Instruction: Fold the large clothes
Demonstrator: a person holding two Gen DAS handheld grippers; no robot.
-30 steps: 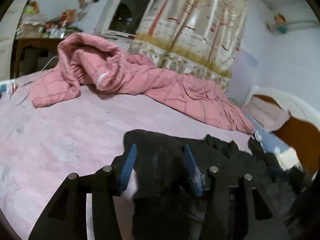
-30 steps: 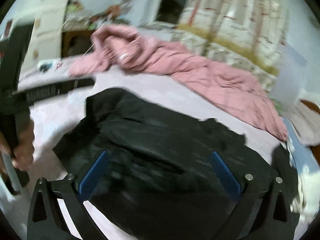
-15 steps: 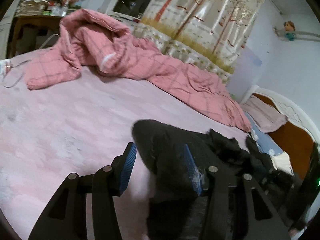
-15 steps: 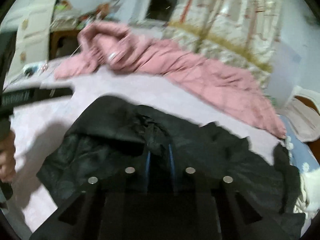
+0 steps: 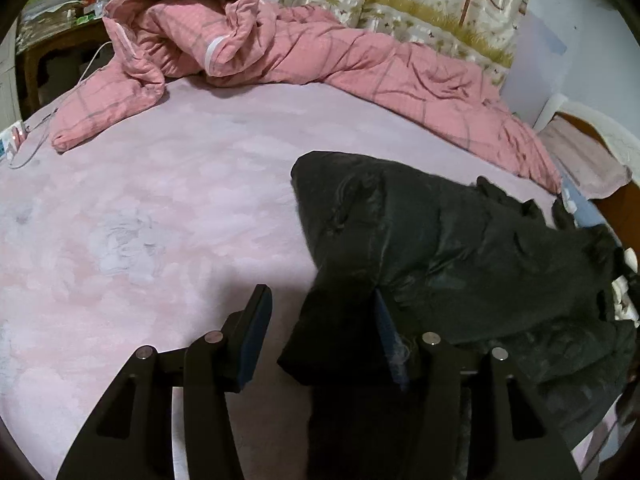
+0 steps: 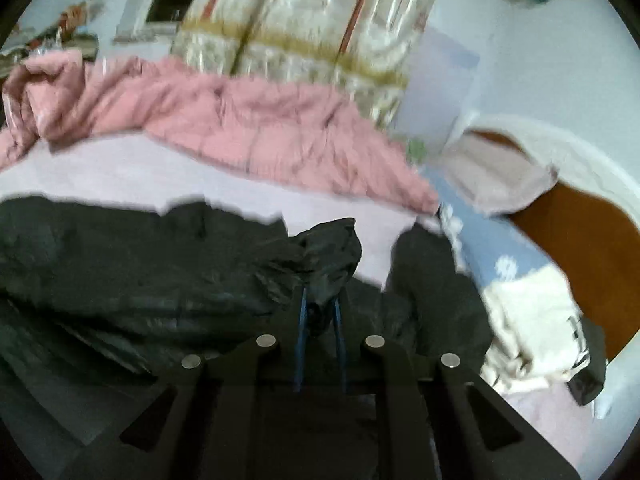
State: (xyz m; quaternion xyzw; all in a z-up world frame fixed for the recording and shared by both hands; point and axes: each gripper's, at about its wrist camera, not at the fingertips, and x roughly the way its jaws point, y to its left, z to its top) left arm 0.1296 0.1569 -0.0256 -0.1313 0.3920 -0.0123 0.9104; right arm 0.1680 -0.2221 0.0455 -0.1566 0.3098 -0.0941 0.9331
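Observation:
A large black jacket (image 5: 460, 256) lies crumpled on the pink bed sheet (image 5: 160, 216). In the left wrist view my left gripper (image 5: 320, 332) is open, low over the jacket's near left edge; black cloth drapes between its blue pads, against the right pad (image 5: 386, 328). In the right wrist view my right gripper (image 6: 320, 312) is shut on a bunched fold of the jacket (image 6: 328, 256) and holds it lifted. The rest of the jacket (image 6: 120, 264) spreads to the left.
A rumpled pink checked quilt (image 5: 320, 48) lies along the bed's far side. Pillows and a blue-and-white cloth (image 6: 508, 264) sit by the headboard (image 6: 580, 240) at right. A cable and charger (image 5: 16, 140) lie at the bed's left edge.
My right gripper closed on a jacket fold and swung right, toward the headboard. My left gripper stayed open and dropped lower, drifting left of the jacket's edge.

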